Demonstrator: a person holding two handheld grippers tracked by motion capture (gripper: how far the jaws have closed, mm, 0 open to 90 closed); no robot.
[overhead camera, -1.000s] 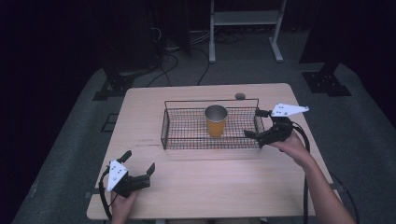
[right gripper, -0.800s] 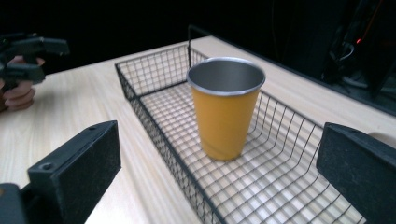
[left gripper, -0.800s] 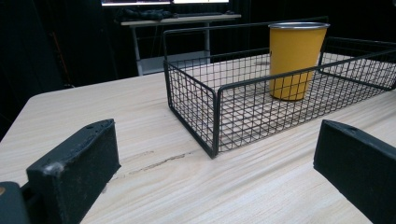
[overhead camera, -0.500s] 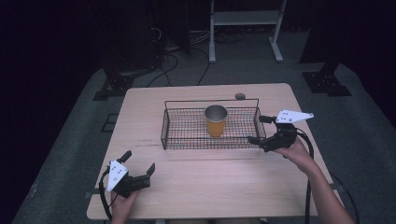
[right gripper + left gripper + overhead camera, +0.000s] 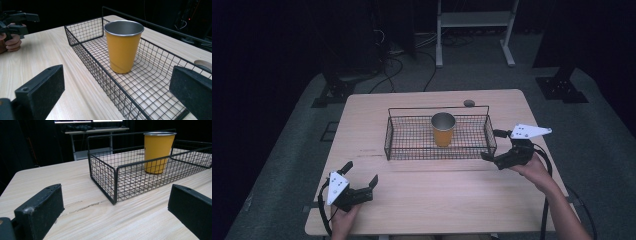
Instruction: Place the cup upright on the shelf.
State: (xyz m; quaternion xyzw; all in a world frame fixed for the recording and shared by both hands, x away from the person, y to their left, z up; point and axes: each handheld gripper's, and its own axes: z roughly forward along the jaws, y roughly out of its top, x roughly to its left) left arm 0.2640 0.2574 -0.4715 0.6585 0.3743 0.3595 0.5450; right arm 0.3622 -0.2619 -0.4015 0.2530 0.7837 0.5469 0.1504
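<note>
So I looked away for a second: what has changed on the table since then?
The right claw, open and empty, pulled back from the wire basket toward the person and the table's right side. The left claw, the basket and the yellow cup standing in it stayed put.

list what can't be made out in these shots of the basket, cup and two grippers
- Inside of the yellow cup: its own wall hides the bottom in the right gripper view, and the high view is too dim.
- Small round thing behind the wire basket: too small in the high view; a jaw cuts it off in the right gripper view.
- Right gripper: its far side is hidden by the hand in the high view.
- Left gripper cable: runs off the bottom edge.
</note>
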